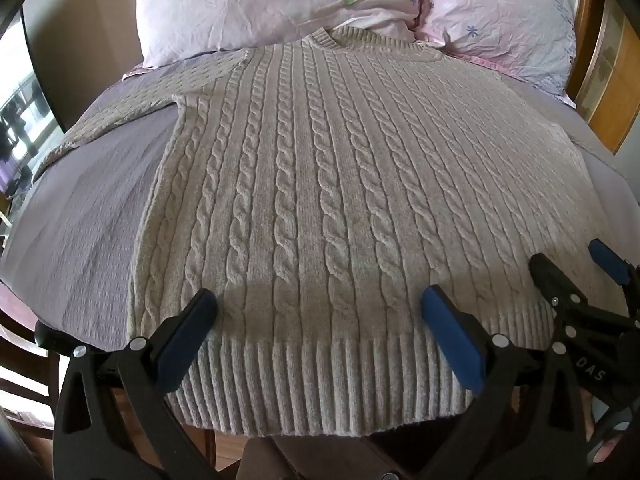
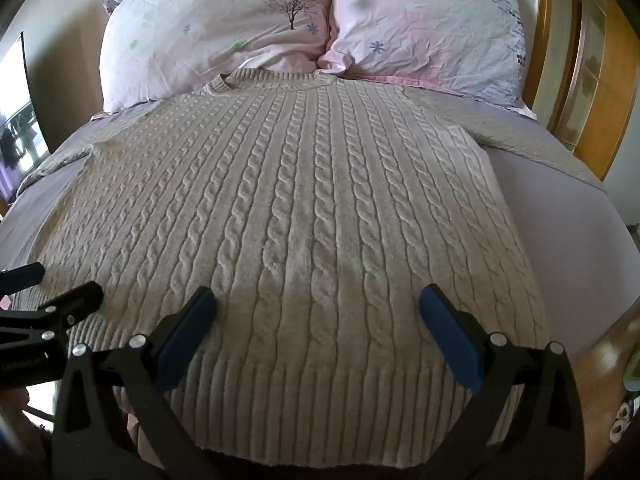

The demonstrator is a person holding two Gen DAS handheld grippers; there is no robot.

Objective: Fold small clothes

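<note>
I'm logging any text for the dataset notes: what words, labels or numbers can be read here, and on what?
"DAS": white letters on the black frame of the right hand-held gripper, seen in the left wrist view.
Small print on the left hand-held gripper frame in the right wrist view: too blurred to read.
Sweater, pillows: no text.

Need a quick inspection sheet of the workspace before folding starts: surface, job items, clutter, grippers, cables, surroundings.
Surface: bed with lilac sheet, lightly creased.
Job's things: beige cable-knit sweater laid flat, unfolded, collar toward the pillows, ribbed hem nearest the cameras, sleeves spread outward.
Clutter: two floral pillows at the head.
Grippers: left hand-held gripper and right hand-held gripper open, above the hem, holding nothing.
Cables: nothing seen.
Surroundings: wooden door on the right, window on the left.
</note>
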